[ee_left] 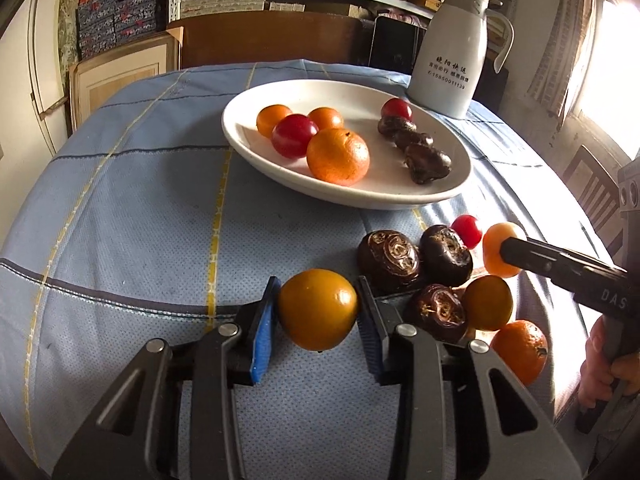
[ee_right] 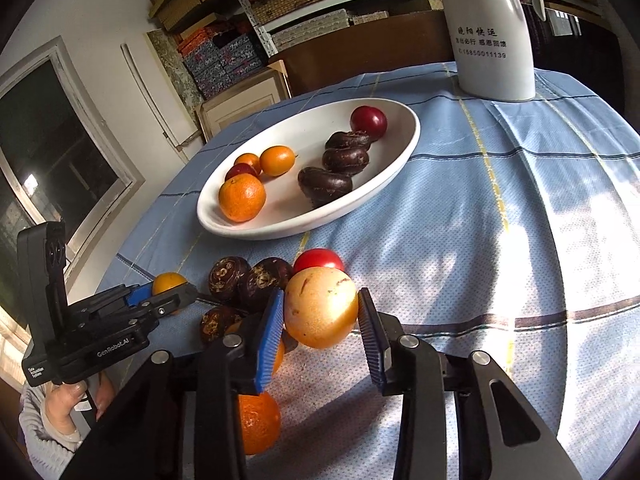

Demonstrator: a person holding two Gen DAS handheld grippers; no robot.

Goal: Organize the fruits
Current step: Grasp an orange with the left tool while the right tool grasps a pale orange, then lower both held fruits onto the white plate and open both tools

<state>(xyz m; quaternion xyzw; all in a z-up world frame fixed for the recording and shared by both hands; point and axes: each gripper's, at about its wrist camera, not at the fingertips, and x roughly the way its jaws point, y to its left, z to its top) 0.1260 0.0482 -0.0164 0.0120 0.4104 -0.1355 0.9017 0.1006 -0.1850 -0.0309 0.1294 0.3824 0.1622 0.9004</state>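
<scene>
Seven oranges (ee_left: 338,156), six chestnuts (ee_left: 388,256), three tomatoes (ee_left: 294,136)

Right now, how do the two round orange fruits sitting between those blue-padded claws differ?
The left gripper's darker amber-orange fruit looks smooth and shaded; the right gripper's paler yellow-orange fruit is sunlit and bears brown scuffs. The darker fruit sits apart from the fruit pile, the paler one beside it. Both are round and flanked by blue pads.

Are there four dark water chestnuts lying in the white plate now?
No, the white plate holds only three dark water chestnuts, in a row beside a red cherry tomato.
</scene>
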